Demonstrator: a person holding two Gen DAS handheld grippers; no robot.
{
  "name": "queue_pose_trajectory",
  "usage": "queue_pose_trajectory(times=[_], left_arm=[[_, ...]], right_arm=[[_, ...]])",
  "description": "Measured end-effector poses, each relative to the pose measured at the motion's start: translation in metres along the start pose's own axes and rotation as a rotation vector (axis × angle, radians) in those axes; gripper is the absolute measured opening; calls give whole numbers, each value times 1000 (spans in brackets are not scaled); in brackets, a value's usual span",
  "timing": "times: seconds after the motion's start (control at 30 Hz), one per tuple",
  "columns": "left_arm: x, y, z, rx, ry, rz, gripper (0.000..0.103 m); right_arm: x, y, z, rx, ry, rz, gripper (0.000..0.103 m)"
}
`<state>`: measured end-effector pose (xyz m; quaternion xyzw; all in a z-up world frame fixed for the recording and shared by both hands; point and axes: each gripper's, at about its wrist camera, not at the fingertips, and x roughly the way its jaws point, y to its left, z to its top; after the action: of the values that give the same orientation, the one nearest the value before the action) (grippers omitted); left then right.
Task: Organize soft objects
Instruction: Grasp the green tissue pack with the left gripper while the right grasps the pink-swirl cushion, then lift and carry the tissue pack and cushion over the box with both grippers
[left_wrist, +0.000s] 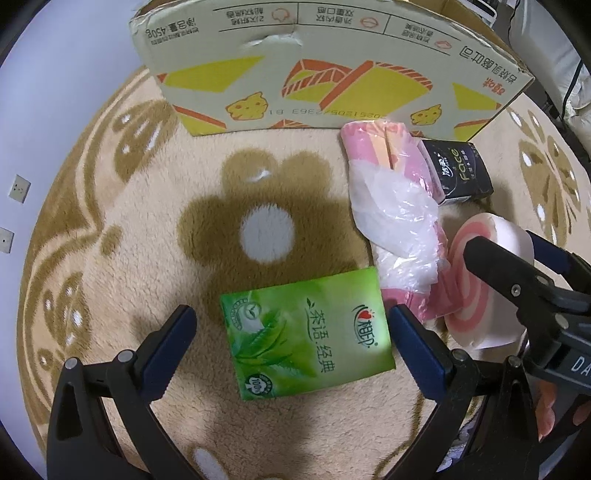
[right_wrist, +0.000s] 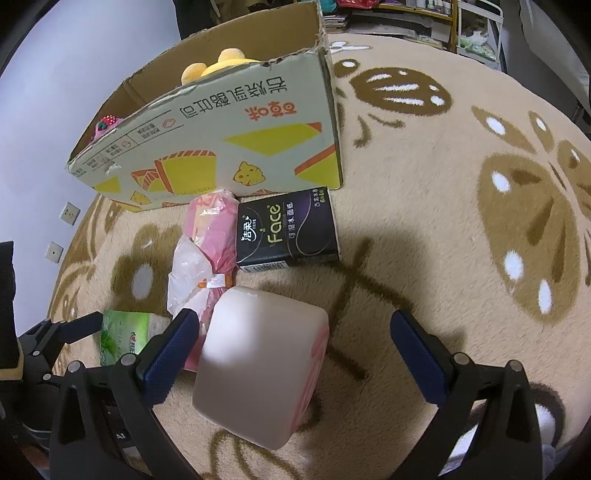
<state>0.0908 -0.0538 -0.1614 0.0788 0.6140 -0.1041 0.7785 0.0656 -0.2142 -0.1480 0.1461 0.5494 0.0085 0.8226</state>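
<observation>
Beige flower-pattern rug (left_wrist: 110, 236) is lying under everything. Cardboard box (left_wrist: 332, 74) is standing open at 12 o'clock in left wrist view; yellow plush (right_wrist: 218, 64) is poking above its rim in right wrist view. Pink bagged pack (left_wrist: 399, 206) is lying at 2 o'clock, touching black Face tissue pack (right_wrist: 288, 232) beside it, both just in front of the box. Pink-and-white swirl roll (right_wrist: 258, 365) is sitting at 6 o'clock between right gripper (right_wrist: 291, 354) fingers, jaws spread wide, left finger near it, contact unclear. Green tissue pack (left_wrist: 310, 332) is lying flat between left gripper (left_wrist: 291, 347) fingers, jaws wide apart, holding nothing.
</observation>
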Motion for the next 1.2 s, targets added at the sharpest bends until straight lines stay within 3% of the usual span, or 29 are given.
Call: queue_pose_trajectory(times=[0.13,0.37,0.4,0.5,0.83,1.2], left_arm=[[3,-1,-1,11,5,5,92],[8,-9,-6,45,24,16,74],[8,-10,-7,48,22,16,74],[7,-10,-10,48,12,4,74],[-19,-1,-21,13,-97,48,74],[-81,6,-10,-36,-348,117,74]], right_arm=[[0,1,0,-6,0,8,101],[4,6,-2,-22,32,43,70],[4,7,-3,-25,36,50,61],[0,12,-4,-50,5,29,55],[-24,11,-2,-46,-92,48,47],[-52,14,2,-76,-184,66,46]])
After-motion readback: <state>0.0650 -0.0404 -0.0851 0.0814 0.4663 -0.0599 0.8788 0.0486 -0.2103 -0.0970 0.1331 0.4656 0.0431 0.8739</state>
